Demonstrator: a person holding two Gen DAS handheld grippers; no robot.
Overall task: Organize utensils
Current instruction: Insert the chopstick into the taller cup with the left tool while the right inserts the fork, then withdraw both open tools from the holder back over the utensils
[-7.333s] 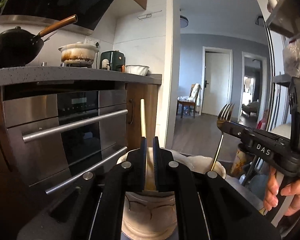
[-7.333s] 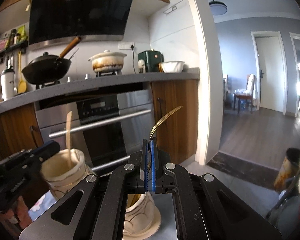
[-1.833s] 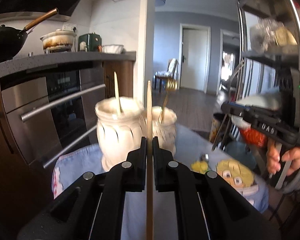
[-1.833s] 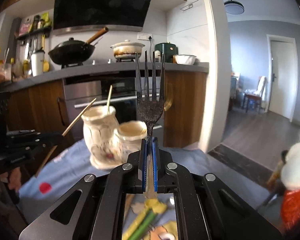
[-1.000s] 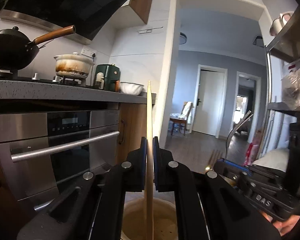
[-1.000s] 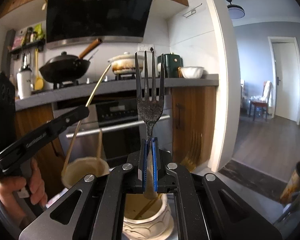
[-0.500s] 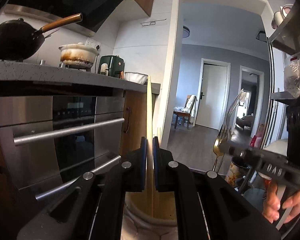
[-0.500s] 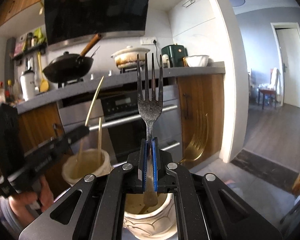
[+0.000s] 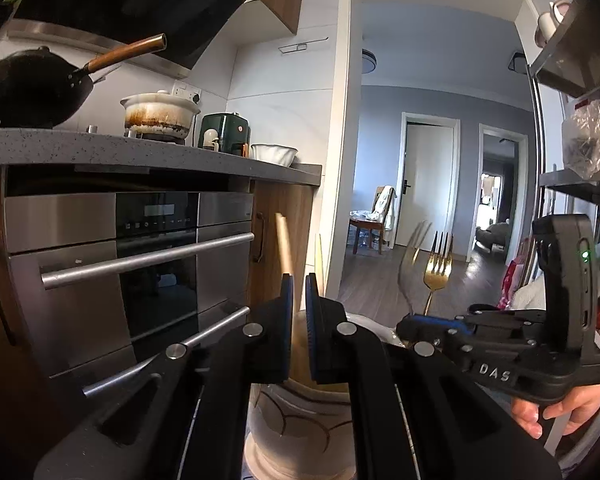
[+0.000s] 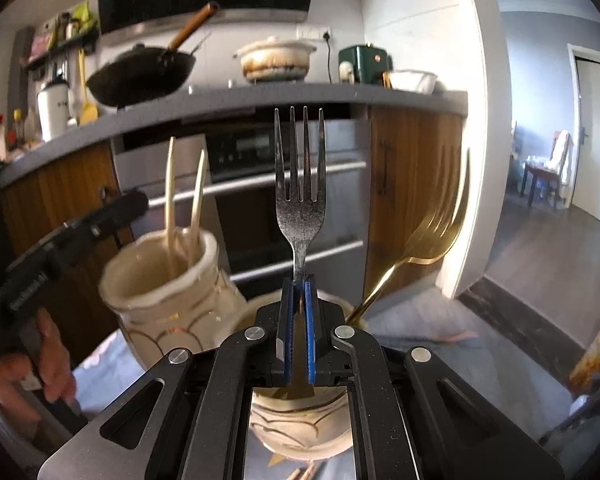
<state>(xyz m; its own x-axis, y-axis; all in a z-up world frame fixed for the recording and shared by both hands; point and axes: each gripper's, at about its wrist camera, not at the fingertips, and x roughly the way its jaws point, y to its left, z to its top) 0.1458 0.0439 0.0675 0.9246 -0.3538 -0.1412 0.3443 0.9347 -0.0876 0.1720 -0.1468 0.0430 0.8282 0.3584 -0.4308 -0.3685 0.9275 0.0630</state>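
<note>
The fingers of the right gripper are pinching the silver fork above the near-right jar, so releasing off-centre is risking a strike on the rim.

The gold fork beside the tall jar looks blurry, and the tongs hide its handle end.

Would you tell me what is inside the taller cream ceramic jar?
Two pale wooden chopsticks stand in the taller cream ceramic jar, leaning against its rim. Their lower ends and the jar's bottom are hidden by its wall.
</note>
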